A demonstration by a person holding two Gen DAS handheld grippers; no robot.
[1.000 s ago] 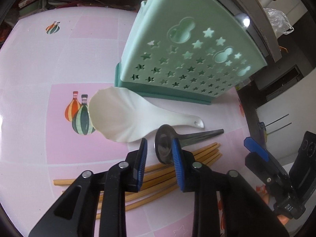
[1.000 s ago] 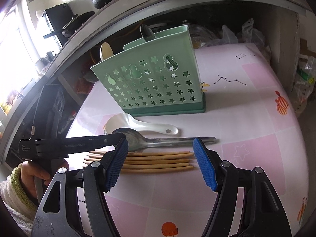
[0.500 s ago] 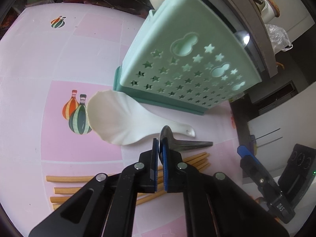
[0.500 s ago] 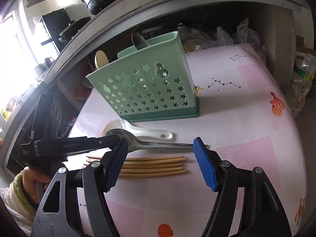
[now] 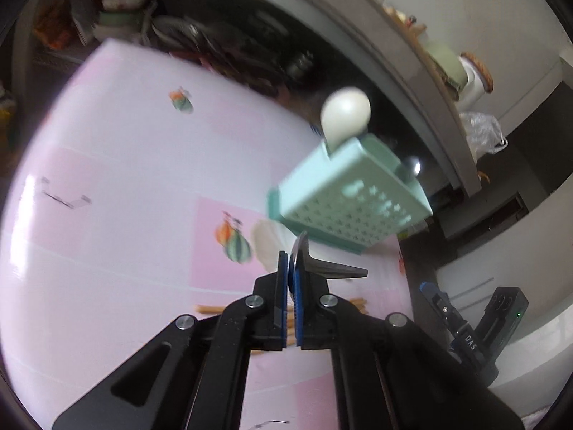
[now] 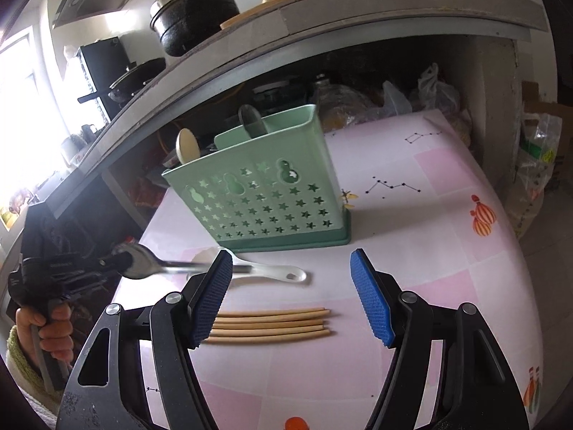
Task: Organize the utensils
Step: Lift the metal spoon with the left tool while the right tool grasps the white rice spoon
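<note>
My left gripper (image 5: 292,288) is shut on the bowl of a metal spoon (image 5: 324,268) and holds it lifted above the table; the right wrist view shows that spoon (image 6: 143,261) in the air at the left, handle pointing right. A green star-punched utensil holder (image 6: 265,193) stands mid-table, with a wooden spoon (image 6: 188,145) and a dark utensil (image 6: 252,120) in it. A white rice spoon (image 6: 272,272) and several wooden chopsticks (image 6: 272,324) lie in front of it. My right gripper (image 6: 290,299) is open and empty, above the chopsticks.
The table has a pink and white patterned cloth (image 6: 429,236). A grey shelf (image 6: 322,36) overhangs the back with a black pot (image 6: 195,12) on it. Plastic bags (image 6: 433,93) and clutter sit behind the holder. The table edge drops off at the right.
My left gripper shut on the metal spoon's bowl and has lifted it off the table, up and to the left. The right gripper has stayed open, roughly in place.
</note>
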